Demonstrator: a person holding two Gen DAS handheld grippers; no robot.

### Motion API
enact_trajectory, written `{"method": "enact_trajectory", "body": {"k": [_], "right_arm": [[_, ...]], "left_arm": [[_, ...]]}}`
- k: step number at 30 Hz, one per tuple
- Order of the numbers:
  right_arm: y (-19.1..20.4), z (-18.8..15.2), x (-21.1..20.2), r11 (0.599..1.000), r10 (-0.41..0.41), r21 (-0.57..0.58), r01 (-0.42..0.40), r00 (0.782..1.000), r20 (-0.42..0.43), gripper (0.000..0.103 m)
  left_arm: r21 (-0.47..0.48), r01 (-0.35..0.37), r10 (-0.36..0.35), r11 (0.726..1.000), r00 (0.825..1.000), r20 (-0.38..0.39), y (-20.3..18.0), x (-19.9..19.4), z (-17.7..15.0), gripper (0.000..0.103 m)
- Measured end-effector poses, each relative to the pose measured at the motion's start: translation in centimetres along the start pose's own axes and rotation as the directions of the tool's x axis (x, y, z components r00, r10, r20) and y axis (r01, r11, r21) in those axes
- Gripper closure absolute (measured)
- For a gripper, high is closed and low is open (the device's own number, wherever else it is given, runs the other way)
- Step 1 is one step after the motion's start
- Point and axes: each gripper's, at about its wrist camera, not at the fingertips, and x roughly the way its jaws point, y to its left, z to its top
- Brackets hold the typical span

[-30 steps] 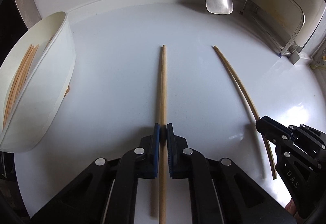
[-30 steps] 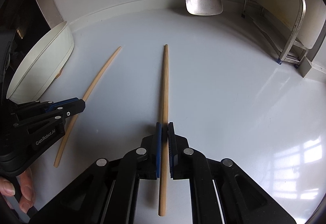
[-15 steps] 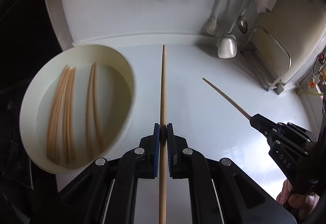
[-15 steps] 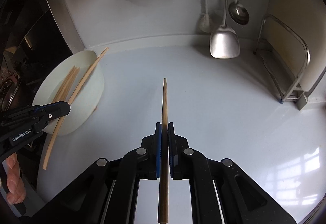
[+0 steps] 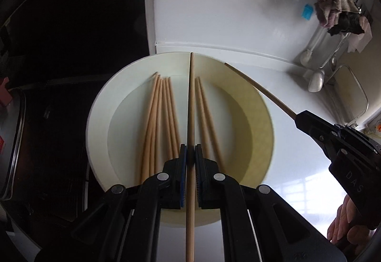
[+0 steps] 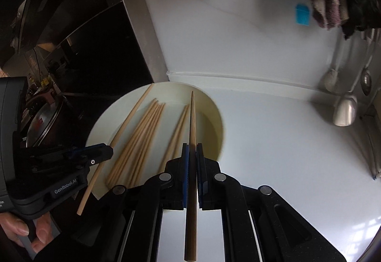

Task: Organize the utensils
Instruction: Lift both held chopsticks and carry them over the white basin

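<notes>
White counter [image 5: 297, 166], white wall [image 6: 238, 36]

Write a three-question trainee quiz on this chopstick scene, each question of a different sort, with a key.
1. True or false: the left gripper is shut on a chopstick.
2. Multiple choice: the loose chopsticks lie in (A) a metal rack, (B) the white bowl, (C) a drawer.
3. Fill in: the right gripper holds one ____ over the bowl's right side.

Key: 1 true; 2 B; 3 chopstick.
</notes>
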Motion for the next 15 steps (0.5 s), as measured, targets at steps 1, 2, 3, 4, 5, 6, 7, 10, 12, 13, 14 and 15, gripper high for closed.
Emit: {"method": "enact_trajectory", "body": {"k": [1,2,3,4,5,6,7,10,12,13,14,15], "right_arm": [[0.6,0.3,1.0,1.0,0.006,-0.001,-0.006,1.0,-0.014,0.097],[1.2,0.6,1.9,1.0,0.005,-0.005,-0.005,1.0,-0.025,0.097],[1.7,0.9,2.8,1.0,0.001,-0.009,-0.001,0.999,-0.034,0.097],[2.0,1.2,3.7,1.0,-0.001,-0.01,0.001,0.999,-0.046,0.097],[2.2,1.3,4.4,1.0,-0.006,-0.007,0.006,0.998,-0.055,0.097],[2.3,1.5,5.2,1.0,-0.005,0.0,0.005,0.998,-0.066,0.097],[2.4,1.6,5.8,1.0,-0.004,0.007,0.004,0.997,-0.08,0.097],[2.4,1.6,7.6,1.0,-0.018,0.017,0.02,0.992,-0.128,0.097],[2.7,1.5,8.6,1.0,-0.026,0.013,0.029,0.988,-0.154,0.097],[2.8,1.3,8.9,1.0,-0.026,0.01,0.028,0.986,-0.167,0.097],[2.9,1.2,9.3,1.0,-0.027,0.007,0.028,0.983,-0.18,0.097],[3.0,1.2,9.6,1.0,-0.03,0.003,0.031,0.981,-0.19,0.097]], "left_arm": [[0.0,-0.007,0.007,1.0,1.0,-0.01,0.7,0.5,0.1,0.095],[-0.002,-0.012,0.012,1.0,1.0,-0.021,1.2,1.0,0.3,0.095],[-0.005,-0.018,0.018,1.0,0.999,-0.034,1.8,1.7,0.4,0.095],[-0.009,-0.022,0.022,1.0,0.999,-0.044,2.3,2.2,0.5,0.095],[-0.012,-0.024,0.023,1.0,0.998,-0.05,2.8,2.6,0.5,0.095],[-0.011,-0.029,0.029,1.0,0.998,-0.056,3.1,3.0,0.6,0.095],[-0.01,-0.036,0.035,0.999,0.997,-0.062,3.4,3.5,0.7,0.095],[-0.015,-0.038,0.036,0.999,0.994,-0.099,4.1,4.8,0.8,0.095],[-0.021,-0.034,0.031,0.999,0.993,-0.115,4.4,5.6,0.8,0.095],[-0.021,-0.033,0.03,0.999,0.992,-0.12,4.6,5.8,0.9,0.095],[-0.022,-0.031,0.028,0.999,0.992,-0.124,4.7,6.1,0.9,0.095],[-0.022,-0.029,0.026,0.999,0.991,-0.128,4.8,6.3,0.9,0.095]]}}
